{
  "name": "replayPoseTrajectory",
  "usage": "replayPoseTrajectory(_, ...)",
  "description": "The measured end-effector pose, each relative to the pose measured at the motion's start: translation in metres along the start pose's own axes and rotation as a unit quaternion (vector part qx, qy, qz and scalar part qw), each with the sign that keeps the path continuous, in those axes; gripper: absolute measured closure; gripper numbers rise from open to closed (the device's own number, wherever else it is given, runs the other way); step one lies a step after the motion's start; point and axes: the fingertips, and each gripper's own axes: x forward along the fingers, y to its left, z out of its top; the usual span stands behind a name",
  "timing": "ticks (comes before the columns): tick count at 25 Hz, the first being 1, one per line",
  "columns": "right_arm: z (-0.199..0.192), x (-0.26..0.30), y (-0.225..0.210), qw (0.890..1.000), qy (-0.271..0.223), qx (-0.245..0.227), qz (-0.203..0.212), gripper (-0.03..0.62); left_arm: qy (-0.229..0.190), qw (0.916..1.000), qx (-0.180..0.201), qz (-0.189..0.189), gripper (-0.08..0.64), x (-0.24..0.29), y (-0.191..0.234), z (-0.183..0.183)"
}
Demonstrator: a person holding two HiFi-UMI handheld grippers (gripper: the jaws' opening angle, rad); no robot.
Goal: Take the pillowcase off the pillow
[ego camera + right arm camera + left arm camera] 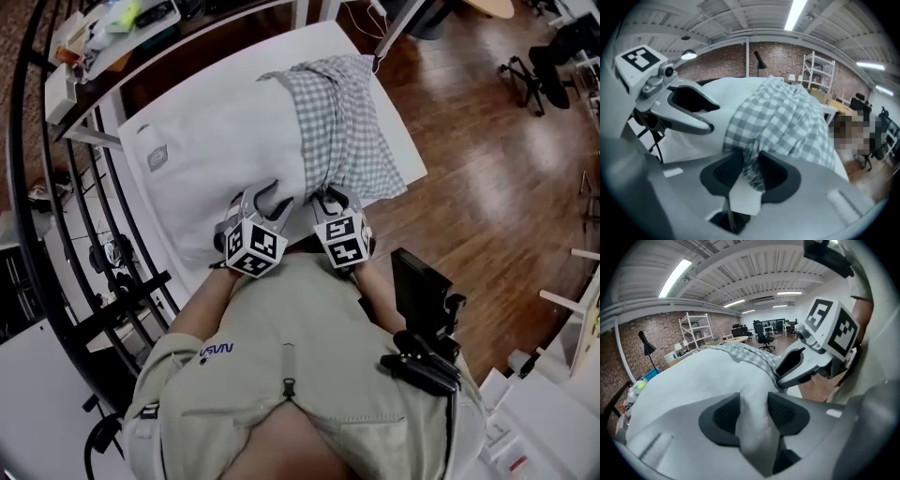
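A white pillow [211, 150] lies on the white table [409, 141]. The grey-and-white checked pillowcase [342, 131] is bunched over its far right end. My left gripper [262, 199] is at the pillow's near edge, and in the left gripper view its jaws [753, 411] are shut on a fold of the bare white pillow [693, 376]. My right gripper [330, 197] sits right beside it. It [751, 171] is shut on the checked pillowcase [787, 122] at its near hem, with a white tag hanging below the pads. The two grippers almost touch.
A black metal rack [56, 234] runs along the table's left side, and a cluttered shelf [112, 28] stands beyond it. Wooden floor [487, 187] lies to the right, with an office chair [539, 75] farther off. A black device [422, 309] hangs by the person's right side.
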Motion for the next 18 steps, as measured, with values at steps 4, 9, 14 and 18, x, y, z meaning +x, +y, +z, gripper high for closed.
replayPoseTrajectory(4, 0.010, -0.005, -0.014, 0.998, -0.001, -0.032, -0.048, 0.575, -0.019, 0.9998, -0.008, 0.003, 0.527, -0.008, 0.017, 0.010)
replayPoseTrajectory(9, 0.028, -0.042, -0.063, 0.987, -0.033, -0.048, -0.148, 0.580, -0.084, 0.9952, -0.042, 0.025, 0.537, -0.046, 0.051, 0.052)
replayPoseTrajectory(14, 0.039, -0.062, -0.119, 0.970, -0.046, -0.052, -0.233, 0.581, -0.124, 0.9899, -0.063, 0.029, 0.538, -0.071, 0.071, 0.078)
replayPoseTrajectory(18, 0.015, -0.058, -0.160, 0.962, -0.015, -0.032, -0.271, 0.583, -0.120, 0.9881, -0.096, 0.010, 0.540, -0.067, 0.056, 0.068)
